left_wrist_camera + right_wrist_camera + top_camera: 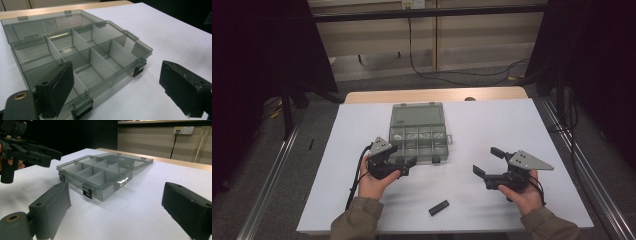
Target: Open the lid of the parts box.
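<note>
The compartment box [418, 132] lies near the middle of the white table [522, 130], on its far half. Its clear lid [417, 113] is folded fully back and rests flat on the table behind the tray. The opening step therefore appears complete. The tray is split by dividers into several cells, and every cell that shows in the gripper views is empty. The two front latches [87, 191] hang loose at the near wall.

The left gripper [408, 165] sits just in front of the box's near left corner, jaws spread wide with nothing between them. In the left gripper view one jaw overlaps the near left cell; whether it touches the wall cannot be told. The right gripper [488, 161] is held to the right of the box, apart from it, jaws also spread wide and empty.

A small black block [439, 207] lies alone on the table near the front edge, between the two forearms and untouched by either gripper.

Judged from this layout, the box is opened and released, and both grippers are free. What remains is probably to pick up the black block and place it in a cell, then perhaps close the lid and latches. No part of that has begun.
</note>
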A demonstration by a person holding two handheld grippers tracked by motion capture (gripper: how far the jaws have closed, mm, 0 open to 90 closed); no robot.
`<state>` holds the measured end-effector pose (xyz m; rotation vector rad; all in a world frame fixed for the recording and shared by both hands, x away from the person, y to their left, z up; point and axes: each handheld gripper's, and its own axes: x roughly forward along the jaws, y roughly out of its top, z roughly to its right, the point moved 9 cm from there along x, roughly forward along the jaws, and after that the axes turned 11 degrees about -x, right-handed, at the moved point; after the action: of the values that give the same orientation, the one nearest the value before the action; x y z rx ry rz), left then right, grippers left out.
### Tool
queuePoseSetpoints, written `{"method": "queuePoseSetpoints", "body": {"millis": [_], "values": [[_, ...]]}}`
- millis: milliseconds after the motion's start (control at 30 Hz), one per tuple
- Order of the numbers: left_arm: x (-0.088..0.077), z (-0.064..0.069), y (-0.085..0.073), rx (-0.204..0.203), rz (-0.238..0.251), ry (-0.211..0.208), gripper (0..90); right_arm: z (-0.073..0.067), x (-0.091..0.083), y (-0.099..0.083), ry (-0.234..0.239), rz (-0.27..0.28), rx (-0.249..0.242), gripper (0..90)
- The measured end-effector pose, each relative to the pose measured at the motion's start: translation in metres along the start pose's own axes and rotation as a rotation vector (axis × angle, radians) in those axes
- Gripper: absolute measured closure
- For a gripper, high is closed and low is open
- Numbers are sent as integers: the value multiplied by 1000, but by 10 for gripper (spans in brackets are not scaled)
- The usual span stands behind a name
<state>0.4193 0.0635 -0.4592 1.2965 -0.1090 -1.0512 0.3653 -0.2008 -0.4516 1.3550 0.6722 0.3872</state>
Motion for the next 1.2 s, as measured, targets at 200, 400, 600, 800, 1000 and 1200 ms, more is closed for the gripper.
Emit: {"method": "queuePoseSetpoints", "body": {"millis": [200, 400, 600, 800, 1000, 1200], "values": [[1, 6, -4, 4, -24, -13, 118, 1, -9, -4, -11, -5, -2, 70], [2, 14, -7, 11, -34, -33, 113, 1, -16, -5, -19, 5, 0, 59], [0, 23, -10, 21, -50, -50, 104, 4, -24, -8, -32, 5, -10, 56], [5, 35, -15, 36, -71, -80, 99, 4, -30, -12, -39, -4, -8, 52], [7, 44, -20, 60, -97, -103, 96, 4, -35, -14, -45, -6, -9, 52], [9, 50, -22, 69, -100, -113, 92, 4, -39, -15, -45, -10, -12, 52]]}}
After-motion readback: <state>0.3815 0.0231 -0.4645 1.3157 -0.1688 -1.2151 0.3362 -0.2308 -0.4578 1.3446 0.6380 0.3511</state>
